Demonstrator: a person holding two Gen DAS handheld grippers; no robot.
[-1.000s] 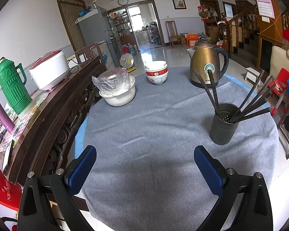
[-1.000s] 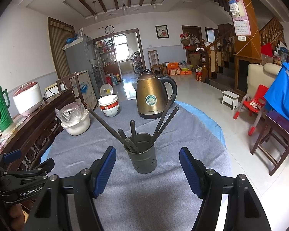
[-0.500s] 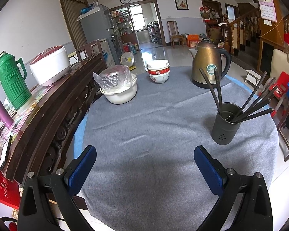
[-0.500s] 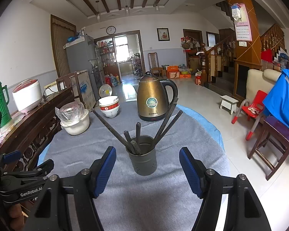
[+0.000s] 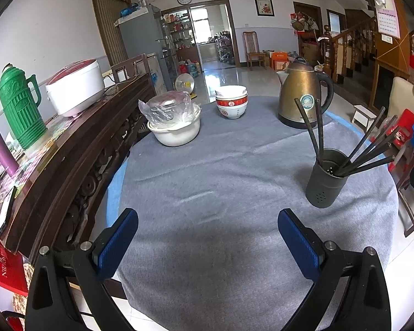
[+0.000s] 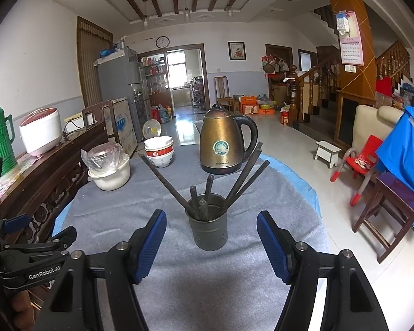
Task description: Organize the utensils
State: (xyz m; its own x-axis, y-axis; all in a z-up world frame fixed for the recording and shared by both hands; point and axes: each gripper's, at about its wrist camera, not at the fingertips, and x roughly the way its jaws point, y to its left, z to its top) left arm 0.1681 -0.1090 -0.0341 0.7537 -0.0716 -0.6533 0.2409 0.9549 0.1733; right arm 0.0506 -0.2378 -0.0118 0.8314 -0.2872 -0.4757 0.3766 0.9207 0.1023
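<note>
Chopsticks all standing splayed in the dark holder on the grey-clothed desk, seemingly the closing step, right gripper and left gripper both spread and empty, next only tidying or withdrawing

Matt grey holder, perhaps metal, napped grey cloth, glossy brass-toned kettle
</note>
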